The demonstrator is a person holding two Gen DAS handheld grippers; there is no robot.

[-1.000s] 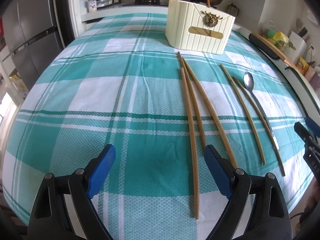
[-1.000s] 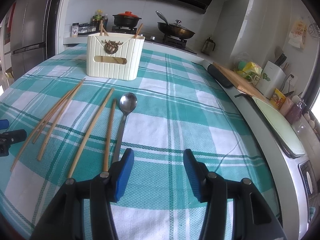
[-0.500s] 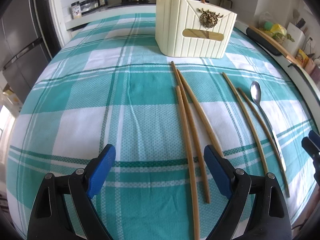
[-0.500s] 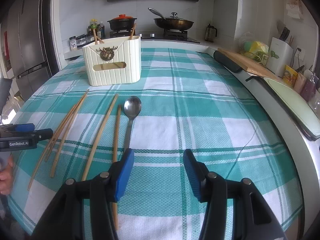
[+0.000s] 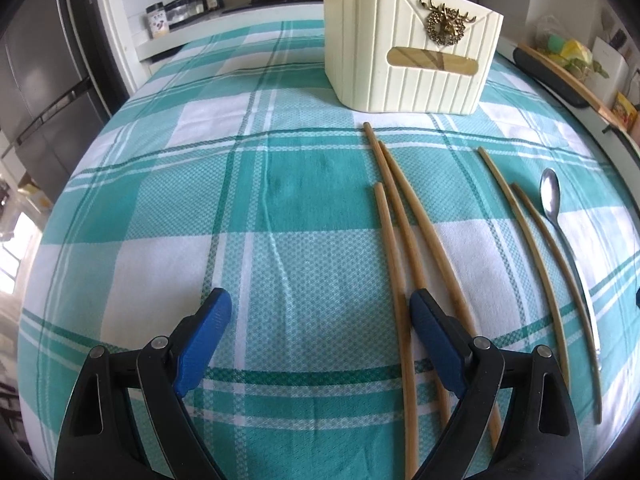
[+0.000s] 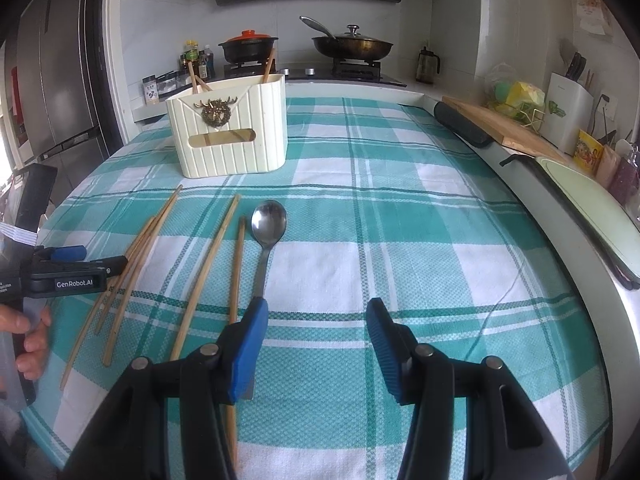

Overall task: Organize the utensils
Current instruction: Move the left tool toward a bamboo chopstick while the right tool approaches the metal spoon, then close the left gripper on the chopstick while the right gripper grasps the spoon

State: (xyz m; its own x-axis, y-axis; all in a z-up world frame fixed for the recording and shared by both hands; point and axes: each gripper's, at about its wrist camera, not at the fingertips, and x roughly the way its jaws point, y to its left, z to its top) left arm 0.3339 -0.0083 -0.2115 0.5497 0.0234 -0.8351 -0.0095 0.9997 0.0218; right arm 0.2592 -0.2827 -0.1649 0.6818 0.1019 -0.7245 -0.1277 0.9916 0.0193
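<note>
Bamboo chopsticks (image 5: 394, 248) lie loose on the checked cloth (image 5: 160, 216) toward my near edge of the counter, in a group of three and a pair, with the spoon (image 6: 266, 240) beside the pair. All run lengthwise toward the cream holder (image 5: 408, 64) at the far edge, which already has some sticks in it. I have the left gripper (image 5: 320, 336) spread wide and empty, its right finger over the group of three, which I judge to be my next pick. The right gripper (image 6: 316, 344) is parted and empty too, its left finger above the spoon's handle, presumably waiting its turn.
</note>
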